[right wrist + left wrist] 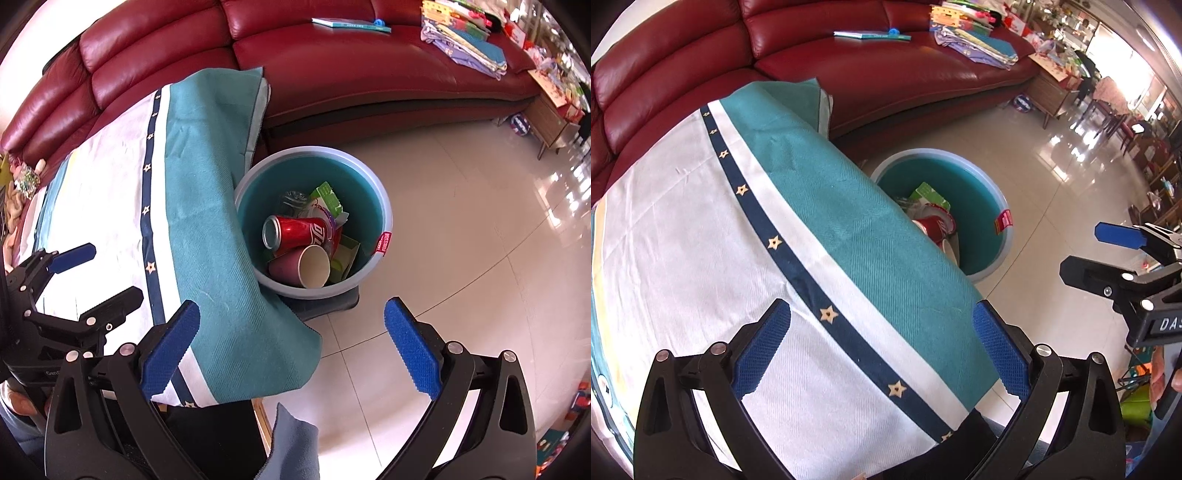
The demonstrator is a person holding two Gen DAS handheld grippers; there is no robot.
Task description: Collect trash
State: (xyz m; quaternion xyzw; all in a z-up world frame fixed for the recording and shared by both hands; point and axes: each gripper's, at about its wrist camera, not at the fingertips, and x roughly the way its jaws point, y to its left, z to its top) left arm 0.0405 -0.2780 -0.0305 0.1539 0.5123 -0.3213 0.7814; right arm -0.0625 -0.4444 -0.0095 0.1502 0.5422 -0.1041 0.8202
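The left gripper hangs over the cloth-covered table, jaws spread wide and holding nothing. The right gripper is likewise wide apart and empty, its jaws straddling the table's corner and the tiled floor. Ahead of the right jaws stands the teal bin, touching the cloth's edge. Inside lie a red can, a paper cup and what looks like green cartons. A red sofa sits beyond.
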